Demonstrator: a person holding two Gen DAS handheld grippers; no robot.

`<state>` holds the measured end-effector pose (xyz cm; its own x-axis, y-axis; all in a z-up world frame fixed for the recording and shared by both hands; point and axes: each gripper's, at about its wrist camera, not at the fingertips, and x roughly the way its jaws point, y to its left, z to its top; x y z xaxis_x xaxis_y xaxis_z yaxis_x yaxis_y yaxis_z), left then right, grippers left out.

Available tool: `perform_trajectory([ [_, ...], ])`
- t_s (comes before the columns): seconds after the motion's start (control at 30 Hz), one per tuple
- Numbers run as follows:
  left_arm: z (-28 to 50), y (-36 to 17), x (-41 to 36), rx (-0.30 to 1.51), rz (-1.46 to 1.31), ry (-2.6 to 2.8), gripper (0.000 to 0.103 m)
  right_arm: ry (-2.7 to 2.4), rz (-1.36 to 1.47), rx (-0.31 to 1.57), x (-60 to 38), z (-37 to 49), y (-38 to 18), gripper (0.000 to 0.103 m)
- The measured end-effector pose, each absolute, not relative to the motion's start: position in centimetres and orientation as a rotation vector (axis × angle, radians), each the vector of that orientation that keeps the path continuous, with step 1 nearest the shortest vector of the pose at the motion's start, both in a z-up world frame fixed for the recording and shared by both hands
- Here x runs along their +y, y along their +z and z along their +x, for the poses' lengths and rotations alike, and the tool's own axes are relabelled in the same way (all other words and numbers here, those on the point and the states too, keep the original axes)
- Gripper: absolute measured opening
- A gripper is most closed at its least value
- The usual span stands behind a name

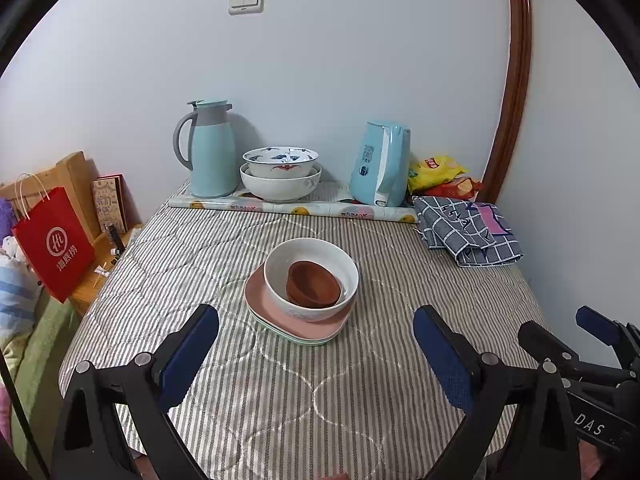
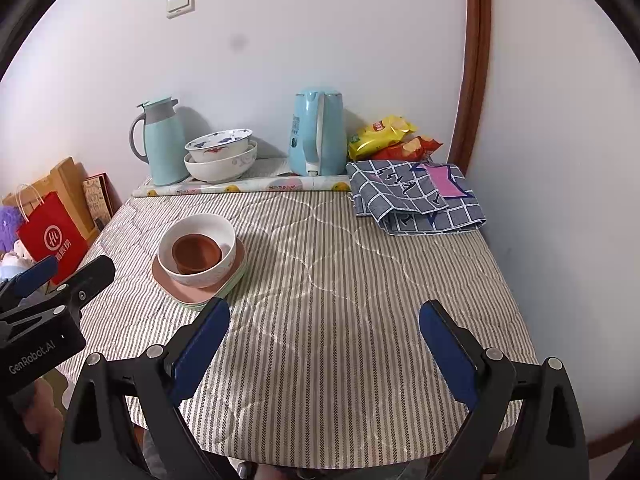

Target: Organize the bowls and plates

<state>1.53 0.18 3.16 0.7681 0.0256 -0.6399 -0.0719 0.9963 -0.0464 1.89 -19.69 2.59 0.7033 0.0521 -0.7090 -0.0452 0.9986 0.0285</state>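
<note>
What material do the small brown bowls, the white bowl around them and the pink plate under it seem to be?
Brown bowls: likely unglazed clay or matte plastic; the surface is dull and reddish, without shine. White bowl: probably glazed ceramic; smooth and thick-rimmed, with a faint pattern outside. Pink plate: perhaps melamine or plastic; thin, matte, with rounded corners. None is certain.

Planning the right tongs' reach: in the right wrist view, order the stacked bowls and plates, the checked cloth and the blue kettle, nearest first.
From the right tongs:
1. Stacked bowls and plates, front left.
2. Checked cloth, right, farther back.
3. Blue kettle, at the back wall.
</note>
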Motion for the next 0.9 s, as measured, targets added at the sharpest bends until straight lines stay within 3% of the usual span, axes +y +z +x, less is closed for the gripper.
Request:
perform_trajectory([
  [0.9,0.88,3.38,-0.3,0.69,-0.056,0.049,0.099,0.064,0.017,0.781,-19.81,1.45,3.14,0.095],
])
